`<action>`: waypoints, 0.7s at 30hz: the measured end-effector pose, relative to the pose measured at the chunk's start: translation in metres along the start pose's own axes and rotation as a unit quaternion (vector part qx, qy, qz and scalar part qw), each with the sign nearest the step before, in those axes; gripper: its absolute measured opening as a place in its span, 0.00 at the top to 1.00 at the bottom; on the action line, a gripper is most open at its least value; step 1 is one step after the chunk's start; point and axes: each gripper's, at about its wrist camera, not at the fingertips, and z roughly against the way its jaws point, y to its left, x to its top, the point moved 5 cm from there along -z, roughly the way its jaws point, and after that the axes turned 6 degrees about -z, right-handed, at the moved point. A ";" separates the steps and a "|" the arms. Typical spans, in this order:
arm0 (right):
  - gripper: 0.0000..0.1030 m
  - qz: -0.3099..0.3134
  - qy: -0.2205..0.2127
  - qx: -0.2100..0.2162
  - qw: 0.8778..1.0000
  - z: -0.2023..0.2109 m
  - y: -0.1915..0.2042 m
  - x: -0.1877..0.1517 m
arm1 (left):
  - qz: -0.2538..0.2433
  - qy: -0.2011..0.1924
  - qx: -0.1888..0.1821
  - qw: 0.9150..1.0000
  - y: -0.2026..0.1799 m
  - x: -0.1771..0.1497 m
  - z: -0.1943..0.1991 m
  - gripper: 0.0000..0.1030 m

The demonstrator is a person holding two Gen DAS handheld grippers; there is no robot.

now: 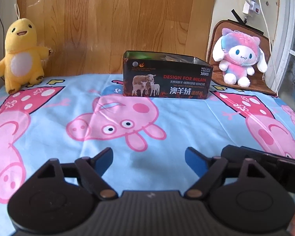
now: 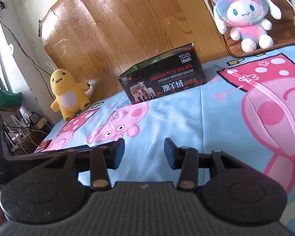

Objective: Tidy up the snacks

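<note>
Left wrist view: left gripper (image 1: 149, 162) spread wide, nothing between its blue pads, over the cartoon-pig cloth (image 1: 49, 122).
Box, left view: dark open-topped box (image 1: 167, 76) stands at the cloth's far edge, between yellow plush (image 1: 21, 55) and pink plush (image 1: 240, 57); packets barely show inside.
Right wrist view: right gripper (image 2: 144, 152) part open, empty.
Box, right view: box (image 2: 163, 80) well ahead.
Handling: likely light, stiff-walled, smooth; pinch one upright wall at the rim.

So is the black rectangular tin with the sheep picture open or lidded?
Open: the black rectangular tin has no lid, its shiny inner walls showing, something pale inside.
</note>
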 end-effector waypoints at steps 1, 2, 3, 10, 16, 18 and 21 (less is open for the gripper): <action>0.53 -0.001 0.000 0.001 1.000 0.001 0.000 0.000 | -0.001 0.000 0.002 1.000 -0.001 0.000 0.001 0.19; 0.53 -0.001 -0.001 0.002 1.000 0.001 0.000 0.000 | -0.001 0.000 0.004 1.000 -0.001 -0.001 0.001 0.19; 0.53 -0.002 -0.001 0.002 1.000 0.002 0.001 -0.001 | -0.002 0.000 0.007 1.000 -0.001 -0.001 0.002 0.19; 0.51 0.001 -0.018 -0.003 1.000 0.008 0.003 0.000 | -0.014 -0.016 0.030 0.999 -0.003 0.002 0.009 0.02; 0.48 -0.004 -0.021 -0.006 1.000 0.010 0.002 -0.001 | -0.006 -0.013 0.035 0.999 -0.002 0.003 0.013 0.00; 0.47 -0.005 -0.021 -0.005 1.000 0.010 0.002 -0.002 | -0.002 -0.010 0.040 0.999 0.000 0.003 0.013 0.00; 0.47 -0.007 -0.023 -0.005 1.000 0.011 0.002 -0.002 | 0.006 -0.002 0.046 0.999 0.003 0.001 0.012 0.00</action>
